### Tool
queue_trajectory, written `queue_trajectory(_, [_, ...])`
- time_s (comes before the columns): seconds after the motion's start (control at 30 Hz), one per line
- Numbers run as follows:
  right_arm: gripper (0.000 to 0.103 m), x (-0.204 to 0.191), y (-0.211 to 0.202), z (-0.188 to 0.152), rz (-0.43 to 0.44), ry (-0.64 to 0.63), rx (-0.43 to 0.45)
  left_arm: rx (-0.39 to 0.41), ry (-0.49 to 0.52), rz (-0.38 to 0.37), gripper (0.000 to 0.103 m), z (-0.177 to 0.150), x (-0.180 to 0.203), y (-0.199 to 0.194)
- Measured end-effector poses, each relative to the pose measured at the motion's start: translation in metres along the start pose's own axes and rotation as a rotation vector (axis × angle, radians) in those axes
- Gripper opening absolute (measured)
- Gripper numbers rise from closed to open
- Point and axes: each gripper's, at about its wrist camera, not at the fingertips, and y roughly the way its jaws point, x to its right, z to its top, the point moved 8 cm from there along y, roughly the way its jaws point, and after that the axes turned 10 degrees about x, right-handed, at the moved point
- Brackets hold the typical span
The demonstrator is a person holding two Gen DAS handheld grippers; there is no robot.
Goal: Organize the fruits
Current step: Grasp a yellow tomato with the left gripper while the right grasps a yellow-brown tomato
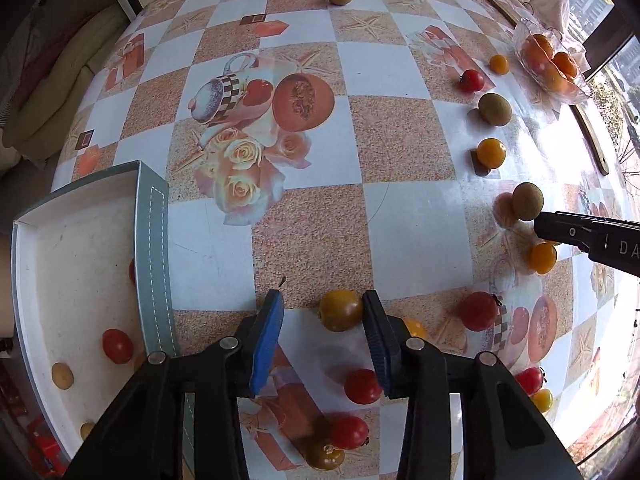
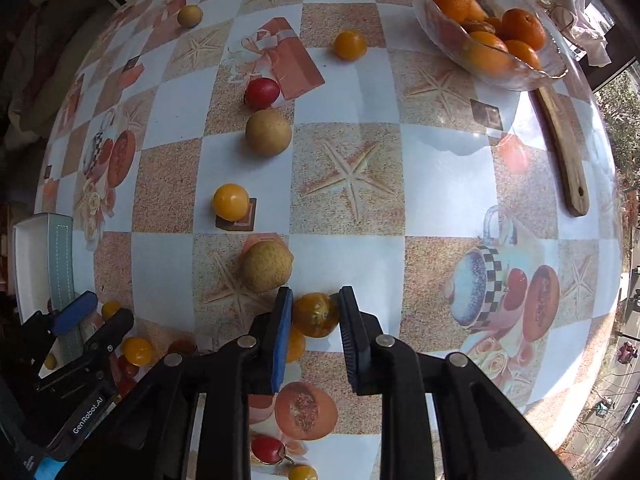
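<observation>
Reading "GenRobot.AI" along the left tool (image 2: 94, 314) body.

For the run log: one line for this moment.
left gripper: open, straddling yellow tomato | right gripper: shut on amber tomato

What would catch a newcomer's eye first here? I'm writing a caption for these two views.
Probably the small red and yellow tomatoes and brownish round fruits scattered over the checkered tablecloth. The right gripper is clamped on a yellow tomato, and another yellow tomato sits between the left gripper's fingers. A glass bowl of oranges stands at the far right edge.
</observation>
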Motion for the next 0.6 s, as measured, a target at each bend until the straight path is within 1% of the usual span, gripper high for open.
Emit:
queue_trajectory(0.03, [0.025,0.009,-0.005,-0.001,0.016,0.022,0.001,0.000,0.009,-0.010,0.026,0.001,0.004,-0.001])
queue_trajectory(0.07, [0.025,0.012,-0.006,-0.002,0.026,0.038,0.003,0.000,0.009,-0.022,0.024,0.001,0.007,-0.001])
queue_trajectory(0.13, [0.025,0.015,-0.009,-0.002,0.043,0.056,0.003,0.002,-0.017,-0.062,0.024,0.005,0.013,-0.005])
queue_trajectory(0.23, [0.025,0.019,-0.016,-0.005,0.049,0.058,0.009,0.012,-0.051,-0.094,0.024,0.008,0.016,-0.012])
queue_trajectory(0.33, [0.025,0.022,-0.021,-0.008,0.059,0.064,0.014,0.019,-0.069,-0.104,0.024,0.009,0.013,-0.019])
queue_trajectory(0.4, [0.025,0.025,-0.026,-0.013,0.067,0.069,0.014,0.023,-0.078,-0.108,0.024,0.010,0.010,-0.024])
queue_trajectory(0.43, [0.025,0.024,-0.025,-0.021,0.070,0.070,0.016,0.025,-0.081,-0.110,0.024,0.009,0.007,-0.027])
queue_trajectory(0.47, [0.025,0.024,-0.024,-0.016,0.073,0.070,0.016,0.027,-0.083,-0.109,0.024,0.009,0.007,-0.029])
queue_trajectory(0.53, [0.025,0.021,-0.026,-0.022,0.079,0.068,0.018,0.035,-0.085,-0.108,0.024,0.008,0.005,-0.033])
queue_trajectory(0.6, [0.025,0.026,-0.033,-0.027,0.086,0.065,0.021,0.040,-0.086,-0.107,0.024,0.007,0.004,-0.031])
